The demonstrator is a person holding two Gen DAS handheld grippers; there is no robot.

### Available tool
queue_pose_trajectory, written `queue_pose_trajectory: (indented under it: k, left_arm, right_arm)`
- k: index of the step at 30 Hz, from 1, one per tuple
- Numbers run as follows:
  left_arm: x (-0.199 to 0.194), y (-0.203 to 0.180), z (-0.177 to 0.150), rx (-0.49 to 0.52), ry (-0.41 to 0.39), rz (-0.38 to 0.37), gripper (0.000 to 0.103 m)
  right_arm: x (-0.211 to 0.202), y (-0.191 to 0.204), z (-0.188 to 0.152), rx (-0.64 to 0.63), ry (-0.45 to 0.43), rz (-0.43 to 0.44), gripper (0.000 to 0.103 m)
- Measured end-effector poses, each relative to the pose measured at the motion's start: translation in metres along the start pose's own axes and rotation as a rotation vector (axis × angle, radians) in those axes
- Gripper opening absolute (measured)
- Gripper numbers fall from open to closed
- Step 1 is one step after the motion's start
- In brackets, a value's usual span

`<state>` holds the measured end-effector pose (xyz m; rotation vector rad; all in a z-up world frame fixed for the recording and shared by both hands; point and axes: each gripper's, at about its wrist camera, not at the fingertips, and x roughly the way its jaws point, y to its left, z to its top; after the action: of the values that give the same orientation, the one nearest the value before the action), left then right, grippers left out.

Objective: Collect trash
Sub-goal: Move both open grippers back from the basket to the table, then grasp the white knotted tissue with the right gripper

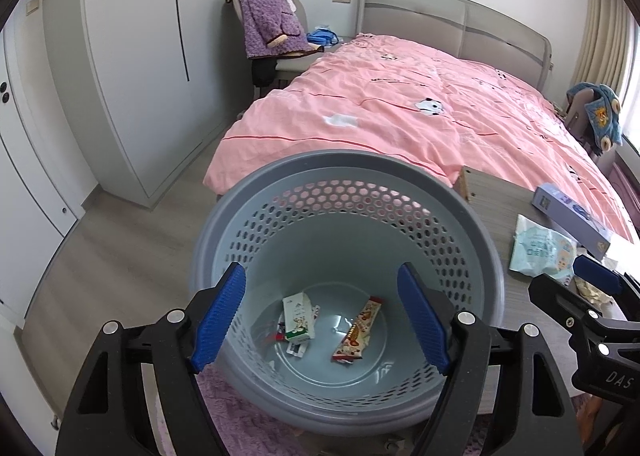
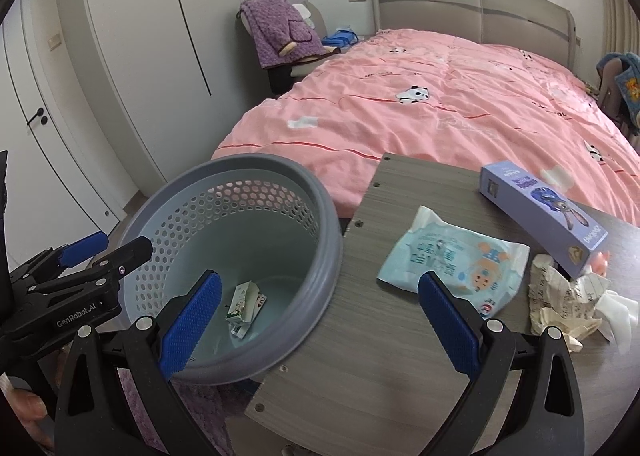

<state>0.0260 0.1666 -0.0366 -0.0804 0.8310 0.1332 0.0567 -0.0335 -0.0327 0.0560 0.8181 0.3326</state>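
Home bedroom: bed (image 1: 420, 96), wardrobe (image 1: 132, 56).

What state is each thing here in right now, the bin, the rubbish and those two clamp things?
Bin: upright beside the table, some wrappers already inside.
Snack wrapper: lying on the bin floor.
Small carton: lying on the bin floor.
Wipes packet: flat on the table.
Purple box: lying on its side on the table.
Crumpled paper: on the table.
Left gripper: jaws open, empty.
Right gripper: jaws open, empty.

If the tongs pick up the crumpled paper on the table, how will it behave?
The crumpled paper is probably very light and would likely squash between the pads, given its loose creases. It seems unlikely to roll, but the white scrap beside it might get dragged along.
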Motion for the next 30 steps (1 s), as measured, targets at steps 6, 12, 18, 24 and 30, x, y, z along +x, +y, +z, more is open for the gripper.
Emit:
queue_pose_trajectory:
  k: [6, 12, 18, 24, 30]
  left_arm:
    - [-0.005, -0.022, -0.001, 0.032, 0.002, -0.035, 0.076]
    - [-0.011, -0.052, 0.0, 0.08, 0.0, -0.079, 0.076]
    - [-0.013, -0.079, 0.002, 0.116, 0.009, -0.129, 0.076]
    - [-0.017, -0.108, -0.002, 0.154, 0.017, -0.164, 0.076]
    - [-0.018, -0.131, -0.006, 0.192, 0.026, -0.176, 0.076]
  right_arm:
    - [-0.015, -0.025, -0.009, 0.04, -0.006, -0.03, 0.097]
    - [-0.031, -0.052, -0.018, 0.081, -0.018, -0.066, 0.097]
    - [-0.046, -0.083, -0.029, 0.132, -0.03, -0.106, 0.097]
    - [-0.064, -0.118, -0.045, 0.188, -0.036, -0.158, 0.097]
    - [-0.077, -0.149, -0.06, 0.247, -0.036, -0.197, 0.097]
